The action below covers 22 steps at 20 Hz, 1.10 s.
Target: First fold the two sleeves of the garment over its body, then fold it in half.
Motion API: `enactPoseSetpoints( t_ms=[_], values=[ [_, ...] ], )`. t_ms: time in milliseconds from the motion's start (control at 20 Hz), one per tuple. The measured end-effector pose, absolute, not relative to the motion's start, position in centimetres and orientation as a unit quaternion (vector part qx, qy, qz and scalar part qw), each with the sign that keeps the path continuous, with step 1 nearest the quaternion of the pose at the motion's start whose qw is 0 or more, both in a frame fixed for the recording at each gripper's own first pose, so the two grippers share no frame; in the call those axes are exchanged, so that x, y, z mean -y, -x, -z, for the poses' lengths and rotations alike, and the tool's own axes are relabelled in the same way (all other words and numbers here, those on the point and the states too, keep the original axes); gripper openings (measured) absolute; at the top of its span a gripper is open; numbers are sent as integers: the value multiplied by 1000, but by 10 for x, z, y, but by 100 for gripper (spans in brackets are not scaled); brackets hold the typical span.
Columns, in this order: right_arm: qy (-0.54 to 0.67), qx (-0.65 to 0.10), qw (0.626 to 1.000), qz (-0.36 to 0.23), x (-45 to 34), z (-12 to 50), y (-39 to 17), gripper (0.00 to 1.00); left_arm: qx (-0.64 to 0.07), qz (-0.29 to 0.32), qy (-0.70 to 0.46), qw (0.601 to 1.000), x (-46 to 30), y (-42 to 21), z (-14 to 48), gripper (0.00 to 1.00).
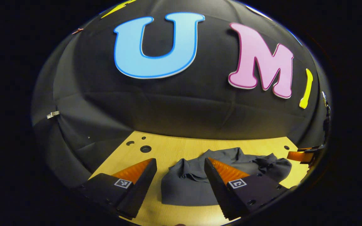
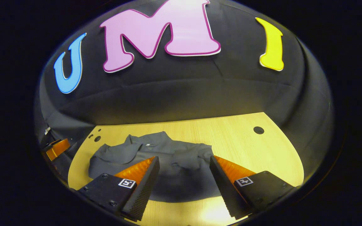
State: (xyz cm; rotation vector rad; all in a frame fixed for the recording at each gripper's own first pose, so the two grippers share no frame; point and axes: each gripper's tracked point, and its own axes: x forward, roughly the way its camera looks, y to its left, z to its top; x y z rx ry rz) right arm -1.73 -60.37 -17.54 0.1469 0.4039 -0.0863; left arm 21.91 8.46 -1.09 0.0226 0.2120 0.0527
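Observation:
A dark grey garment (image 1: 187, 183) lies bunched on the wooden table (image 1: 168, 150); its collar and rumpled sleeves show in the right gripper view, garment (image 2: 168, 157). My left gripper (image 1: 181, 168) hovers open above the garment's left part, nothing between its fingers. My right gripper (image 2: 184, 164) also hangs open over the garment's near edge, apart from the cloth. The right gripper (image 1: 303, 155) shows at the far right of the left gripper view, and the left gripper (image 2: 55, 147) at the far left of the right gripper view.
The table (image 2: 231, 135) has round holes at its back corners (image 1: 145, 148) (image 2: 258, 130). Black cloth walls close the booth behind and at both sides. Bare wood lies to the right of the garment in the right gripper view.

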Motion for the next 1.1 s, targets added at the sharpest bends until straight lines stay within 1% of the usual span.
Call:
enactPoseSetpoints(
  t_ms=[200,400,550,850,1000,1100],
  values=[
    [-72,-169,982,40,585,147,62,99,-62,-32,-29,997,-91,-155,-23,95],
    [-67,-131,988,38,573,121,102,98,-36,-11,-53,998,-87,-102,-38,95],
    [-55,-113,991,39,564,113,132,99,-23,8,-62,998,-75,-75,-43,95],
    [-76,-128,989,29,539,132,184,98,4,39,-75,996,-53,-40,-51,95],
    [-90,-142,985,39,532,149,203,99,24,33,-57,998,-45,-28,-46,95],
    [-98,-149,983,40,526,157,216,99,23,38,-49,998,-41,-16,-35,95]
  ],
)
